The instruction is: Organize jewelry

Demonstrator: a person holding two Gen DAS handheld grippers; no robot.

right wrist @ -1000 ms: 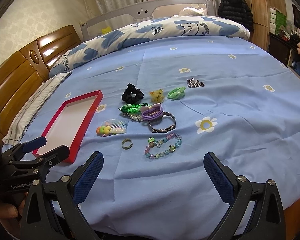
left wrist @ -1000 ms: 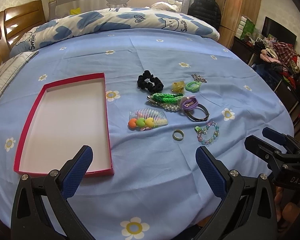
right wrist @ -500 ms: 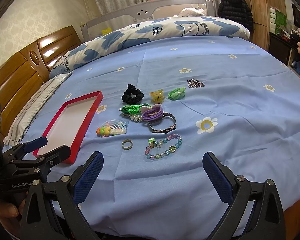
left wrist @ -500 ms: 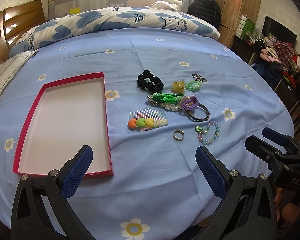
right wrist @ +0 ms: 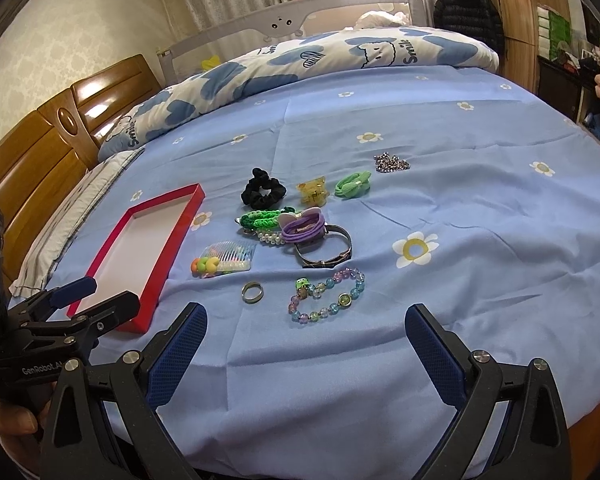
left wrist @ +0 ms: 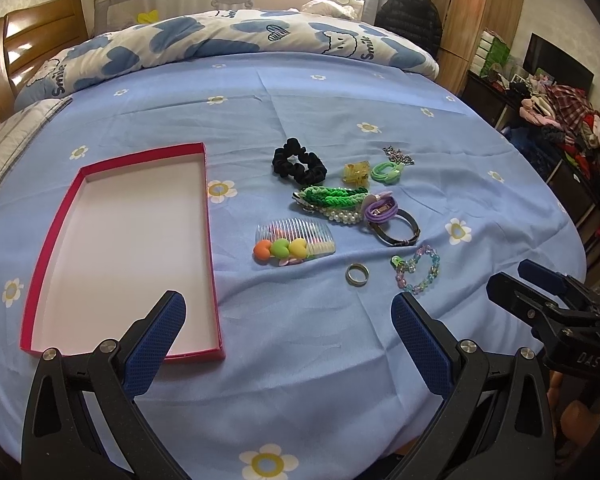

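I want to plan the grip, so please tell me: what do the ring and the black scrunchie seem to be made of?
The ring looks like metal with a polished finish: its grey-gold band shows bright glints. The black scrunchie looks like soft matte fabric, gathered in ruffles with no shine; the exact cloth cannot be told.

Tray on bedsheet, left of comb; ring between comb and bracelet.
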